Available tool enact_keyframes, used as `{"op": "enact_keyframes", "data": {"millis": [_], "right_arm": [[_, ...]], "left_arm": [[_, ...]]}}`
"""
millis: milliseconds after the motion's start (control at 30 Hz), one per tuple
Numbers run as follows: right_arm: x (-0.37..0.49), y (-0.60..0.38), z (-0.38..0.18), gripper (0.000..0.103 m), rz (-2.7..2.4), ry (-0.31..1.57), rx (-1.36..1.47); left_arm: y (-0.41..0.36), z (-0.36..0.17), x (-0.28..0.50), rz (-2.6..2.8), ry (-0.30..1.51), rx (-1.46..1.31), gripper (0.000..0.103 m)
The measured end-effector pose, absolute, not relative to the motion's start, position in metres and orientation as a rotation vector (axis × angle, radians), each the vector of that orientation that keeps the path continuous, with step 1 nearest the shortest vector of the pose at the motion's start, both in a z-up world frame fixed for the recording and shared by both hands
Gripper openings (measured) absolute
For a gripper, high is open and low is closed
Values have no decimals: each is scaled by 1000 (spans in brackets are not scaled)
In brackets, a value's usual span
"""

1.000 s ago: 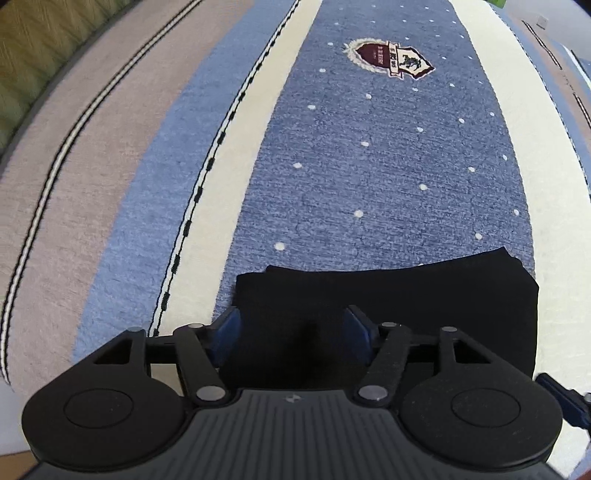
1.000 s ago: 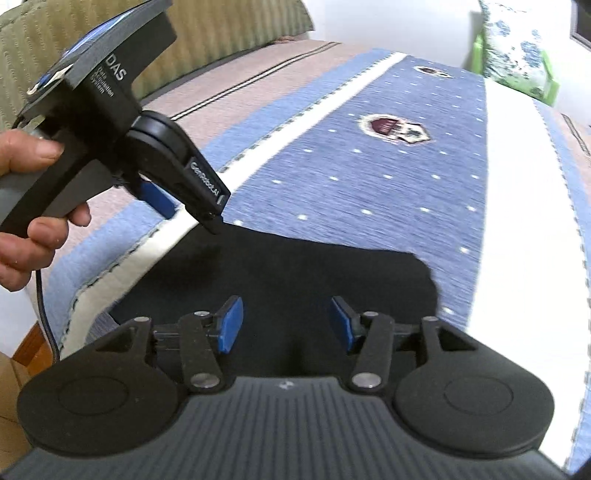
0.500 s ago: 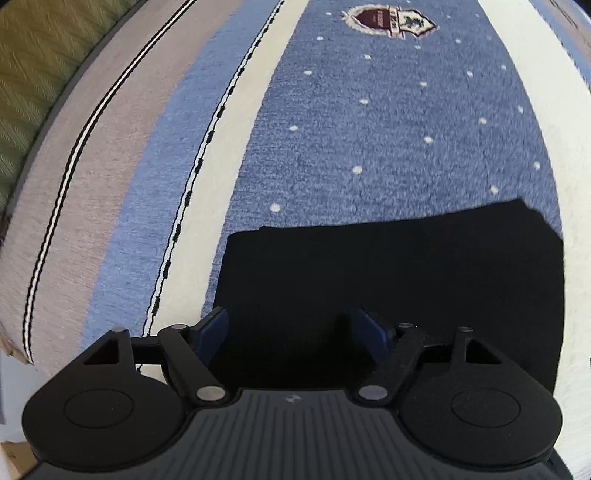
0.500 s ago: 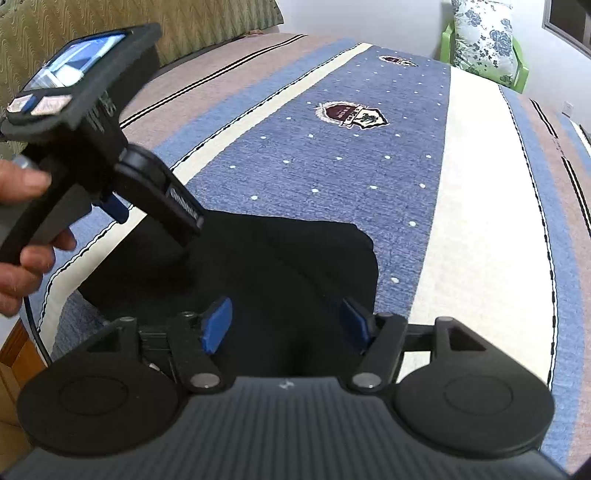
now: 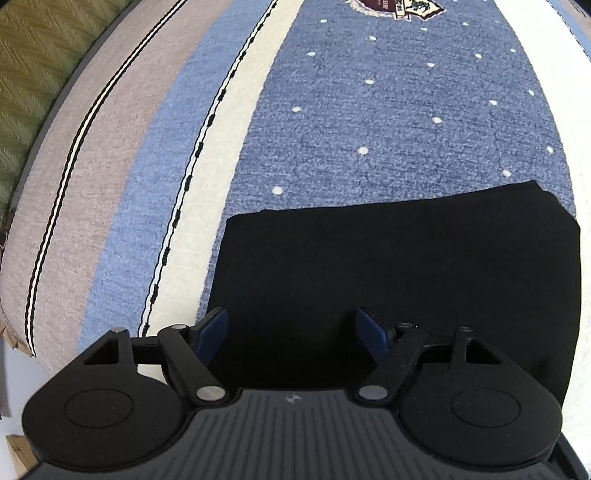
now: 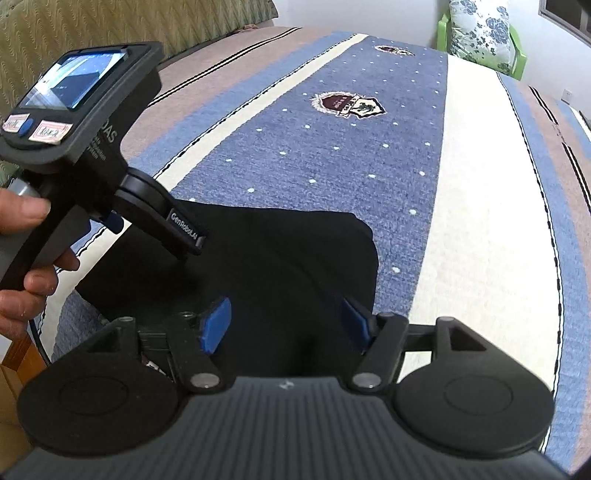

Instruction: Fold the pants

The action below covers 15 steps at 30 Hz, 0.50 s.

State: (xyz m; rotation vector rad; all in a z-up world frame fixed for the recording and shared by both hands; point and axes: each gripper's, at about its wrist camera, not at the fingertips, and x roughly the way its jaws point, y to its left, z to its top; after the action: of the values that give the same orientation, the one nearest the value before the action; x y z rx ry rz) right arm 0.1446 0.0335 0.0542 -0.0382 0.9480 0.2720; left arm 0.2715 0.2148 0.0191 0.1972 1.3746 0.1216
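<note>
The black pants [image 5: 399,266] lie folded into a flat rectangle on the striped blue bedspread [image 5: 388,110]. They also show in the right wrist view [image 6: 280,266]. My left gripper [image 5: 291,330] is open and empty, held just above the near part of the pants. My right gripper [image 6: 286,325] is open and empty above the pants' near right part. The left gripper's body [image 6: 85,177] shows in the right wrist view, held by a hand over the pants' left side.
The bedspread [image 6: 369,155] has blue, cream and tan stripes and a crest emblem [image 6: 347,105]. An olive headboard cushion [image 5: 33,74] runs along the left. A floral pillow on a green chair [image 6: 480,33] stands at the far end. The bed's near edge is at the lower left.
Both grippers have drawn back and risen from the pants, so more of the folded rectangle shows. Both stayed open. The pants lie still.
</note>
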Motion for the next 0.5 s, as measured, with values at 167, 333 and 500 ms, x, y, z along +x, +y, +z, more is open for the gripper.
{"op": "enact_keyframes", "data": {"millis": [167, 333, 500], "right_arm": [[144, 33, 53, 64, 271, 950, -40], [143, 33, 51, 66, 267, 952, -36], [142, 32, 50, 66, 267, 954, -36]], "left_arm": [[217, 15, 270, 133, 1386, 196, 76], [217, 12, 269, 135, 1394, 203, 76], [216, 10, 268, 140, 1407, 200, 76]]}}
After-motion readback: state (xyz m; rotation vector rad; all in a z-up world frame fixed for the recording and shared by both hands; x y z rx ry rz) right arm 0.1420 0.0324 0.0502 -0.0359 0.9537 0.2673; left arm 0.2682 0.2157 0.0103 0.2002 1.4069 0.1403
